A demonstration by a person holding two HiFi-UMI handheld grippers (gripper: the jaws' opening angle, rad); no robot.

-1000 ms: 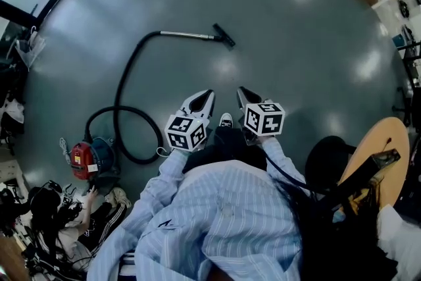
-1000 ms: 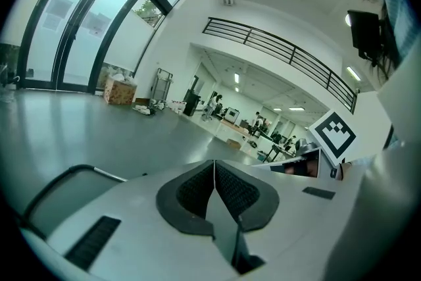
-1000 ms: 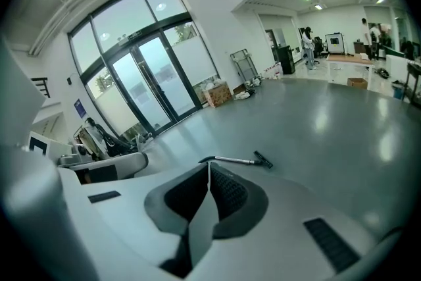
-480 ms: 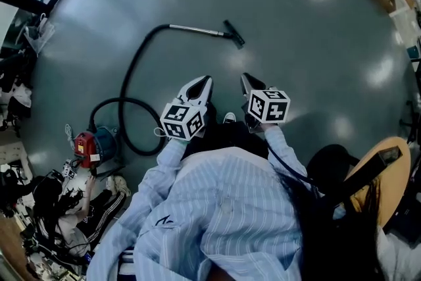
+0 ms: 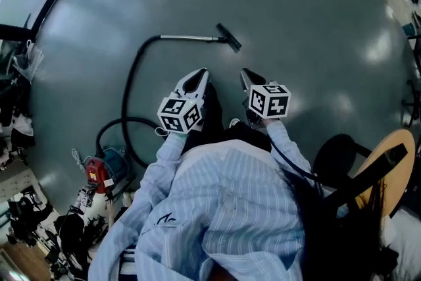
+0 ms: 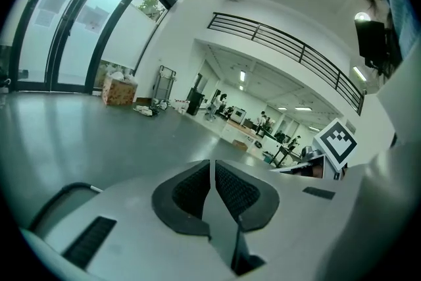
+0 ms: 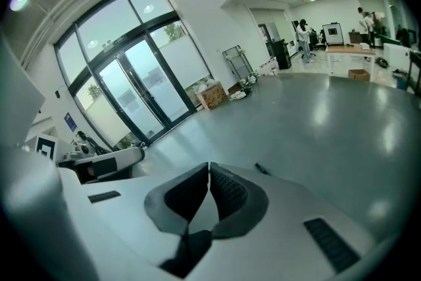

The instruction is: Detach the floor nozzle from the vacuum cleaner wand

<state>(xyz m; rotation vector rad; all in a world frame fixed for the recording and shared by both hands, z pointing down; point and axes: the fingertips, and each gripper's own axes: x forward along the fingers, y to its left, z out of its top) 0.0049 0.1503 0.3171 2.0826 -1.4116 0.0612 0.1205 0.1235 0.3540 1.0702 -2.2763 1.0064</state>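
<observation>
The vacuum's metal wand [image 5: 189, 38] lies on the grey floor, with the black floor nozzle [image 5: 229, 37] on its right end. A black hose [image 5: 129, 85] curves from the wand back to the red and blue vacuum body [image 5: 102, 170]. My left gripper [image 5: 200, 72] and right gripper [image 5: 245, 74] are held side by side above the floor, short of the nozzle, touching nothing. Both are shut and empty: left gripper [image 6: 210, 164], right gripper [image 7: 209, 168]. The nozzle [image 7: 262, 169] shows small just past the right jaws. A bend of hose [image 6: 56, 197] is at the lower left of the left gripper view.
A round wooden table [image 5: 393, 158] and a black chair [image 5: 337, 153] stand to my right. A seated person [image 5: 82, 227] with gear is at the lower left beside the vacuum body. A cardboard box [image 6: 119, 90] sits by tall glass doors [image 7: 141, 92]; desks and people stand far off.
Both grippers have moved forward over the floor and now sit nearer the nozzle. Their jaws have stayed shut. The seated person and vacuum body have slid lower in the head view.
</observation>
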